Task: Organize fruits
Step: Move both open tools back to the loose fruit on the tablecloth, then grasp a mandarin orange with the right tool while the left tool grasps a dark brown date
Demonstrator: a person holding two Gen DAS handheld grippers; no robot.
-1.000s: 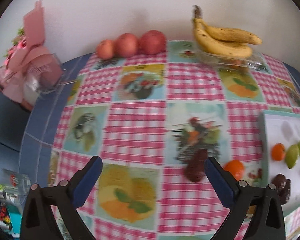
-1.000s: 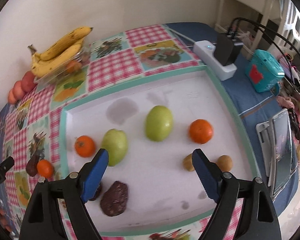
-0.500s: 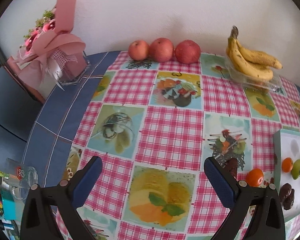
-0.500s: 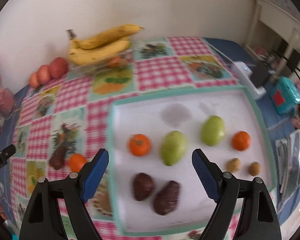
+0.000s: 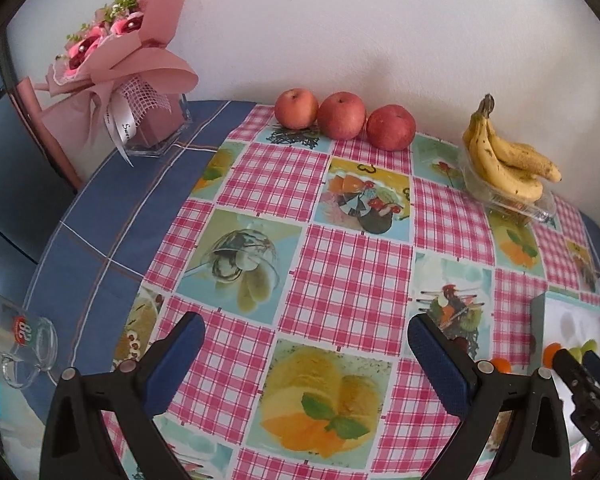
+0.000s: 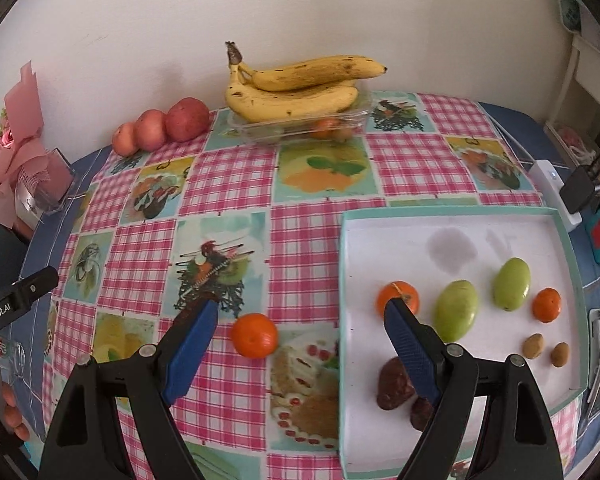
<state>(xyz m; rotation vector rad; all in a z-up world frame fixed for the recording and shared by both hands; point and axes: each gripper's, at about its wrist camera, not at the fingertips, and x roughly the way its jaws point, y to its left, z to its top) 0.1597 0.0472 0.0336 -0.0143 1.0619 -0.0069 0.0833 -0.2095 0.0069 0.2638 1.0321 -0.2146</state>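
Both tools gape wide and hold nothing: the right tool hangs over a loose tangerine just left of the white tray. The left tool hangs above bare checked worktop, well left of that tray.

"enRobot.AI" on left tool; perhaps "Sweet" on bouquet ribbon.

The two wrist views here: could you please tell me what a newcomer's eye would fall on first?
Probably the white tray at the right, holding green fruits, oranges, dark fruits and two small brown ones. Next, the lone orange on the checked tablecloth left of the tray, between the fingers of the open right gripper. By the far wall, bananas lie on a clear container, with three red apples to their left.
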